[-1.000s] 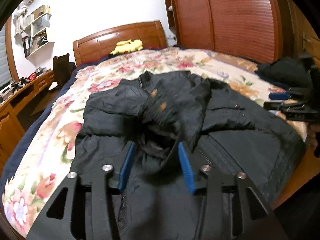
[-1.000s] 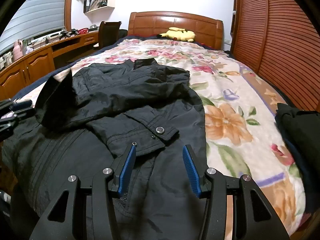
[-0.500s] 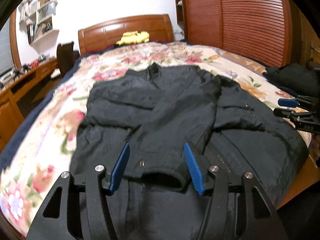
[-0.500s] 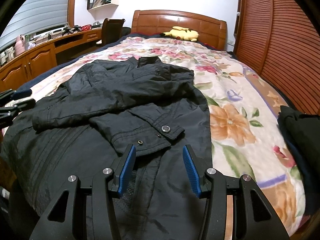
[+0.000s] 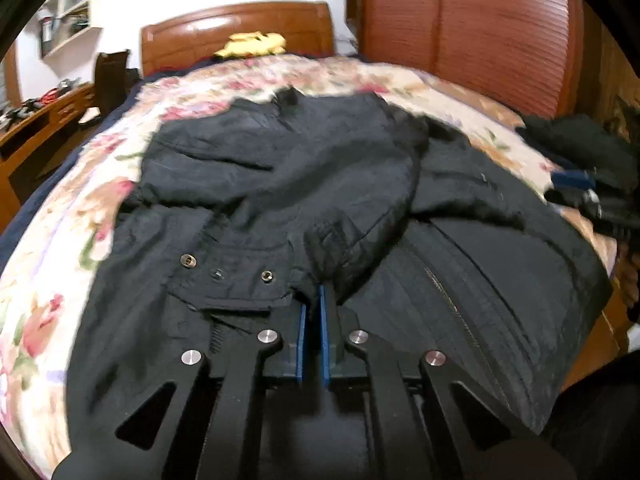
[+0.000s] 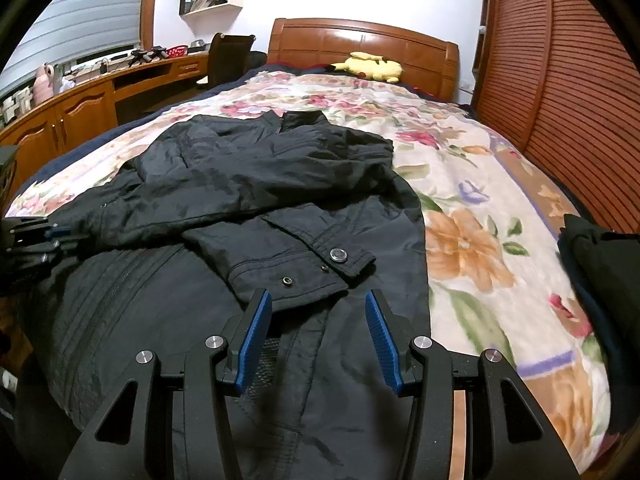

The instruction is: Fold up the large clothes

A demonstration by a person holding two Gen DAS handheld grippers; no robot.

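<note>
A large black jacket (image 5: 320, 184) lies spread on the floral bedspread (image 5: 60, 240), both sleeves folded across its front. My left gripper (image 5: 313, 300) is shut at the edge of the sleeve cuff (image 5: 236, 280) with the snap buttons; a bit of dark fabric seems pinched between the blue pads. In the right wrist view the jacket (image 6: 240, 200) fills the near bed. My right gripper (image 6: 316, 304) is open and empty, low over the other buttoned cuff (image 6: 304, 268). The left gripper (image 6: 32, 236) shows at the left edge.
A wooden headboard (image 6: 360, 48) with a yellow plush toy (image 6: 368, 66) stands at the far end. A slatted wooden wardrobe (image 6: 580, 100) runs along the right. A wooden desk (image 6: 80, 108) and chair (image 6: 228, 56) stand left. A dark folded pile (image 6: 608, 280) lies at the bed's right edge.
The lifted left sleeve was laid down across the jacket. My left gripper moved low to the cuff and closed its jaws. My right gripper stayed open, edging slightly nearer its cuff.
</note>
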